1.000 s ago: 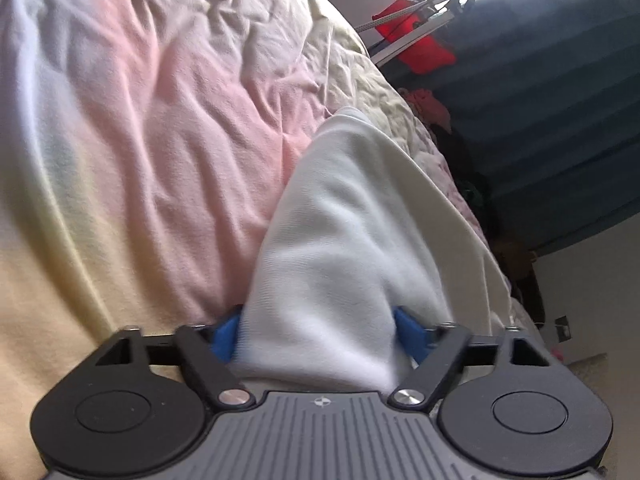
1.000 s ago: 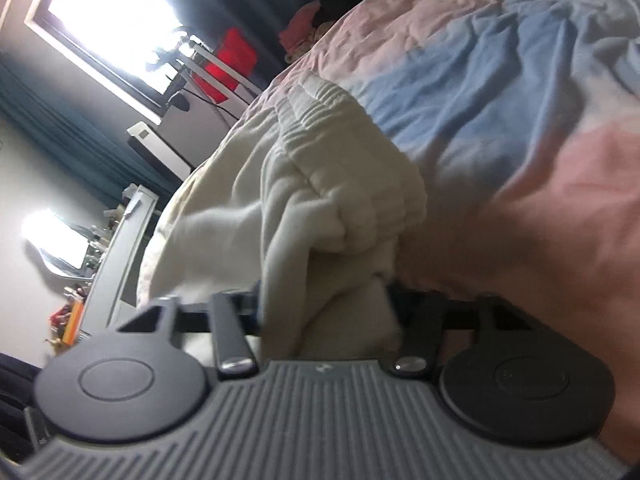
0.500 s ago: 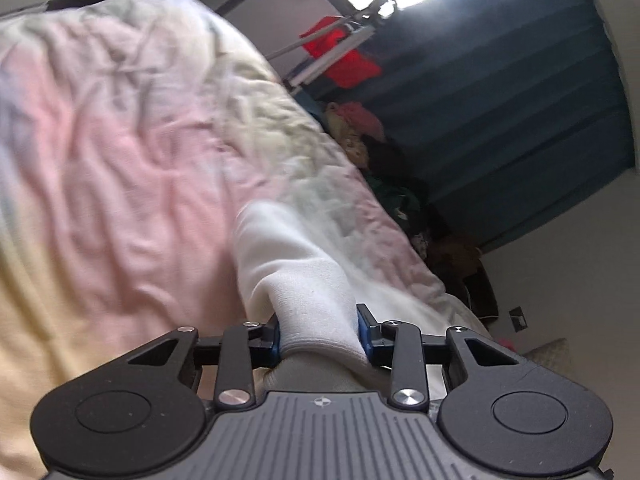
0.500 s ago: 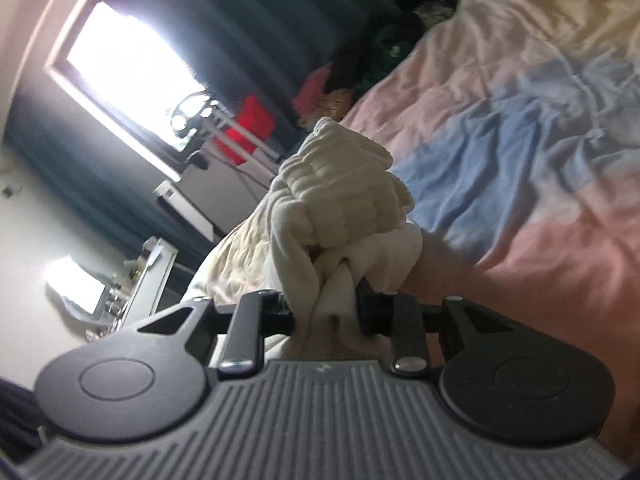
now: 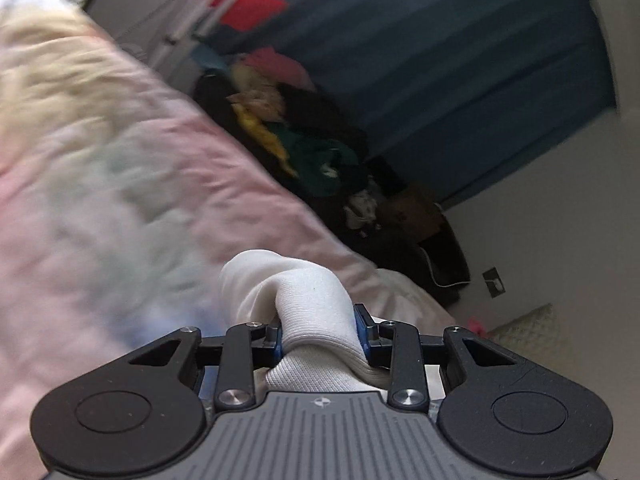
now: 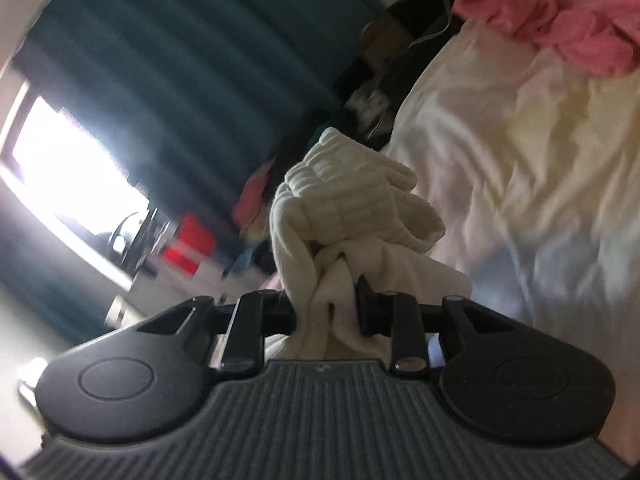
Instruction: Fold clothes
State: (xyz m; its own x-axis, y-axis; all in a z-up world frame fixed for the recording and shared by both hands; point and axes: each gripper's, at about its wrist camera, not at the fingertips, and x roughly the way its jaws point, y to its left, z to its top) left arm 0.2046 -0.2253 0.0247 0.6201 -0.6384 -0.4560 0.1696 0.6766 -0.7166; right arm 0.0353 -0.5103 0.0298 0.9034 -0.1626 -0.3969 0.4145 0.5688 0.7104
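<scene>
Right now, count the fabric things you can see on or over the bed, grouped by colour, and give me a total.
Cream: 1, the cream garment, pinched by the left gripper and the right gripper.
Pink: 1, the pink garment, lying crumpled on the pastel bedspread.
Pastel multicolour: 1, the bedspread itself.
Total: 3

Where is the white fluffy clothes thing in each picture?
Left wrist: the cream garment sits low in the middle, pinched by the left gripper.
Right wrist: the cream garment bunches up in the middle, pinched by the right gripper.
Shared landmark: the teal curtain appears behind in both.
</scene>
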